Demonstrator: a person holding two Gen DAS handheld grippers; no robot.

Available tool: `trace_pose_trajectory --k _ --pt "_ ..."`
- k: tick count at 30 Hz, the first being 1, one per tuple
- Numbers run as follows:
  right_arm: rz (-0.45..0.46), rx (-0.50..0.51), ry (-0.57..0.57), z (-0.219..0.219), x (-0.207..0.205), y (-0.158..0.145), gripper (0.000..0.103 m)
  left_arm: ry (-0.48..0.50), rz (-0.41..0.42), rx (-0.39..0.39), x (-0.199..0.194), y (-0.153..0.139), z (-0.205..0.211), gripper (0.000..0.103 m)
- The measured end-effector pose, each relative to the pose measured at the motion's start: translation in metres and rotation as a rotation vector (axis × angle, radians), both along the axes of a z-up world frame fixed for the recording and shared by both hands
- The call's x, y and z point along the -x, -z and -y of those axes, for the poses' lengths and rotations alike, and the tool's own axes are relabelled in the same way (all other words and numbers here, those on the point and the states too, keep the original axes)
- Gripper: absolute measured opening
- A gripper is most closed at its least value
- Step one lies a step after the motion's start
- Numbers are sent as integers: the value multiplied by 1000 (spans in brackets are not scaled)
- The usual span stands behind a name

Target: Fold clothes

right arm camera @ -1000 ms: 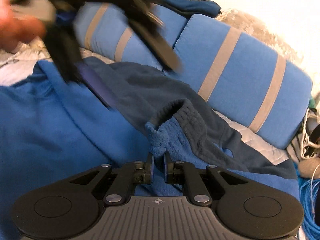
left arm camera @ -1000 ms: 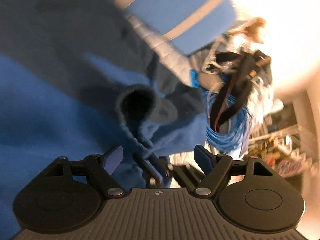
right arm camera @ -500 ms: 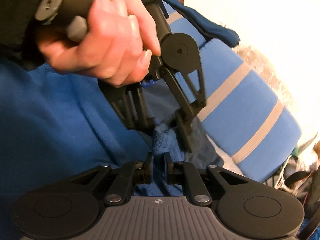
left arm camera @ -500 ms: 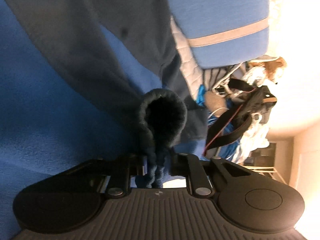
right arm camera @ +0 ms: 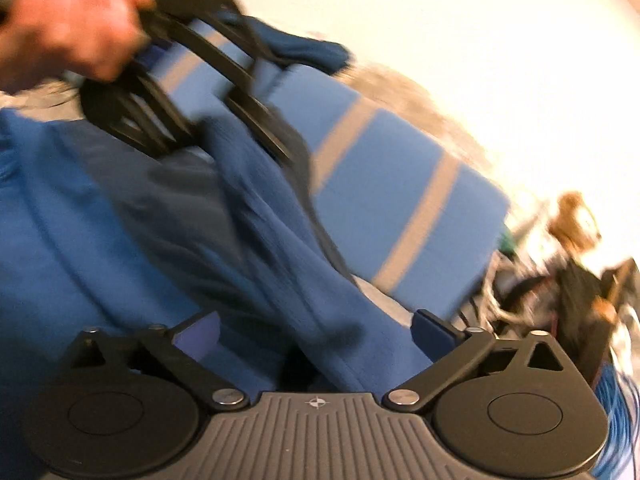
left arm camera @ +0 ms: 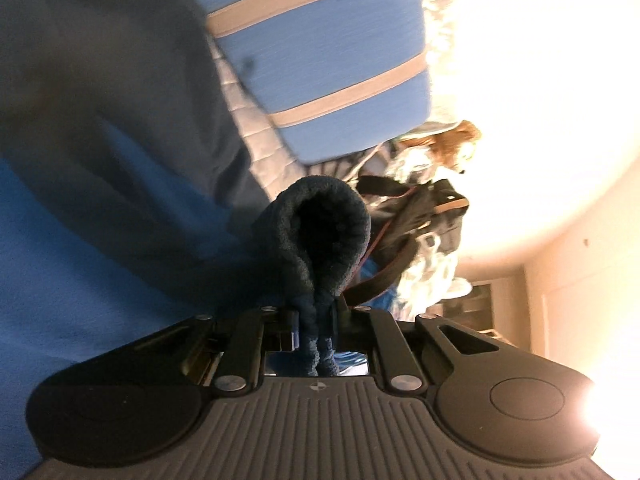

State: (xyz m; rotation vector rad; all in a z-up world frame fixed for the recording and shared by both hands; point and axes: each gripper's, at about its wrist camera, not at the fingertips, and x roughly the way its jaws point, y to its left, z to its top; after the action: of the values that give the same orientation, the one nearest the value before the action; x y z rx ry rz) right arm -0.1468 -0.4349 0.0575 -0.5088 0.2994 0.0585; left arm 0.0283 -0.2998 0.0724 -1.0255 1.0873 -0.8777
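My left gripper (left arm camera: 316, 320) is clamped tight on the dark cuff (left arm camera: 320, 232) of the blue fleece (left arm camera: 80, 280), the sleeve mouth gaping right in front of my lens. My right gripper (right arm camera: 316, 332) has its fingers spread wide, nothing between them, with the sleeve (right arm camera: 272, 240) draped across the gap. The rest of the fleece lies spread on the bed, up against the striped pillow (right arm camera: 400, 200). From the right-side view I see my left hand (right arm camera: 68, 20) lifting that cuff high.

Now the risks. Only one pinch carries this sleeve, and it's a bunched, thick edge, so a quick swing could tug it out. The body of the garment isn't pinned, so I reckon pulling hard would drag it crooked. And that tangle of straps and cables (left arm camera: 408, 216) beside the bed could snag a loose sleeve.
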Motion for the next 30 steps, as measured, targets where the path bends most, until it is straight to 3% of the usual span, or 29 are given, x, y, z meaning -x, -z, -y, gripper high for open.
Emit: trace_pose_trajectory --k 4,8,12,18,21,27,30 --pt "8 -60 153 37 -17 7 103 1 60 62 5 -19 -1 13" --pt "-53 -191 295 73 -29 17 103 11 119 96 10 -36 1 13" --pt "-48 -295 282 89 -26 11 103 11 141 116 14 -44 -1 12" --pt "-91 -290 318 91 -41 22 103 -1 173 186 13 -60 0 12" --pt "-133 -450 347 107 -50 26 103 -11 199 224 14 -77 -2 12" --pt "-279 -933 349 151 -71 36 103 -56 238 305 8 -107 -12 12" --pt "-317 -1040 316 150 -73 43 103 -78 249 344 5 -121 -15 12"
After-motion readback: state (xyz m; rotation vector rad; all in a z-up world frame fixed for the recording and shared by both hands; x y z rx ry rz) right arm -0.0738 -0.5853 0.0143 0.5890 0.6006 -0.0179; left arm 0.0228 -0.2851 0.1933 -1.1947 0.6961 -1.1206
